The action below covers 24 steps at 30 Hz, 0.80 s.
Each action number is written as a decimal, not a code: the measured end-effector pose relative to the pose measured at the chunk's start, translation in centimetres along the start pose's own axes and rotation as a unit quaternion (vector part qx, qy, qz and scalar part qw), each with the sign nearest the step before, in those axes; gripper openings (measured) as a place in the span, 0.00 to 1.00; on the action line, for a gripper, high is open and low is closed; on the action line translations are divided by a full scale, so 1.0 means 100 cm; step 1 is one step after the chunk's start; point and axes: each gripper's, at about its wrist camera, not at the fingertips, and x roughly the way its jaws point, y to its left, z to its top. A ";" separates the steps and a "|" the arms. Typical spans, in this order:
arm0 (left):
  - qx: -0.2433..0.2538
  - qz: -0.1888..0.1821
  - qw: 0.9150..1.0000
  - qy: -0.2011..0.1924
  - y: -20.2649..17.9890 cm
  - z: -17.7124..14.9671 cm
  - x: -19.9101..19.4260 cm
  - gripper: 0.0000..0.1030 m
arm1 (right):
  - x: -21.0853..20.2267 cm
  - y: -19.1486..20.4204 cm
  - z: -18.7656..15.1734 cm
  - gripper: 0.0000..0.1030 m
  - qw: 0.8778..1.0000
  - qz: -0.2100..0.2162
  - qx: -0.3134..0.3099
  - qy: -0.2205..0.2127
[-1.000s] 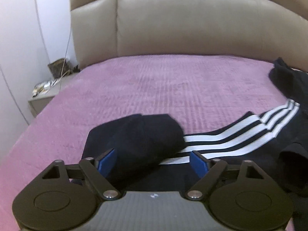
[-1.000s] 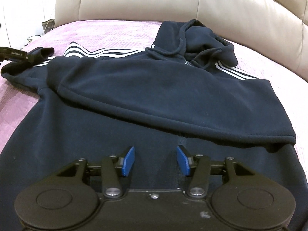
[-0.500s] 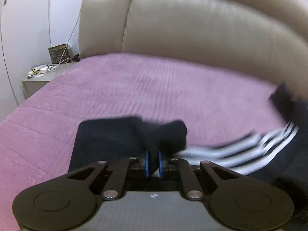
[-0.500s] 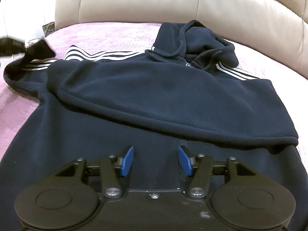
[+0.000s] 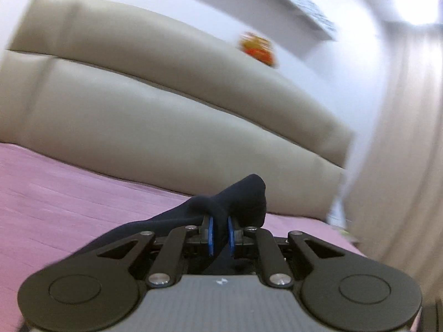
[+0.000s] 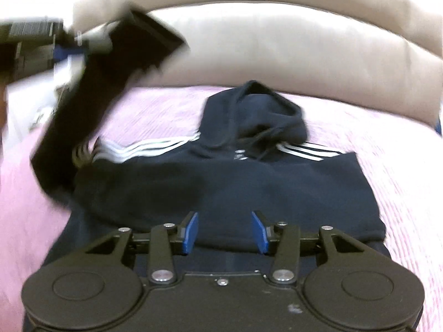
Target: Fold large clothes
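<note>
The left gripper [image 5: 219, 231] is seen pinching the dark cuff [image 5: 243, 196] of the hoodie's sleeve, a fold of the fabric being pressed between its blue pads [image 5: 211, 232]; its jaws have just eased slightly apart, yet the cloth is gripped between them. The cuff is bunched above and ahead of the pads, and the rest of the sleeve [image 6: 83, 105] is shown in the right wrist view lifted clear of the bed, stretched up and to the left toward the blurred left gripper [image 6: 69, 41]. The right gripper [image 6: 224, 232] is held with its jaws spread and nothing between its pads [image 6: 191, 232]; they have just been closing a little. It hovers over the lower part of the navy hoodie [image 6: 221, 188], which is spread on the pink bedspread [image 6: 401, 166] with its bottom hem folded up across the body. White stripes [image 6: 144, 149] run along both shoulders, and the hood [image 6: 254, 116] lies bunched at the far end, its drawstrings trailing over the chest. Behind the bed a padded beige headboard [image 5: 166, 116] is seen, with a blurred orange-red item [image 5: 257, 47] above it against the white wall. No container can be made out in either view.
</note>
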 end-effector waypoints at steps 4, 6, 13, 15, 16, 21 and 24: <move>0.016 -0.004 0.997 0.073 -0.044 -0.064 0.051 0.72 | 0.022 -0.035 -0.004 0.54 0.995 0.022 0.084 0.046; 0.009 0.007 0.991 0.130 -0.047 -0.092 0.066 0.65 | 0.030 -0.047 -0.005 0.59 0.990 0.036 0.119 0.060; -0.069 0.058 0.974 0.208 -0.018 -0.094 0.037 0.74 | 0.049 -0.047 0.020 0.77 0.981 0.090 0.164 0.052; -0.073 0.090 0.975 0.190 -0.003 -0.086 0.026 0.74 | 0.065 -0.039 0.028 0.77 0.979 0.098 0.171 0.060; -0.074 0.106 0.976 0.177 0.004 -0.082 0.022 0.75 | 0.074 -0.036 0.030 0.77 0.977 0.104 0.176 0.067; -0.074 0.150 0.977 0.134 0.039 -0.073 0.012 0.75 | 0.110 -0.027 0.034 0.77 0.974 0.098 0.185 0.085; -0.094 0.163 0.974 0.123 0.062 -0.072 0.011 0.75 | 0.123 -0.027 0.031 0.77 0.973 0.094 0.193 0.087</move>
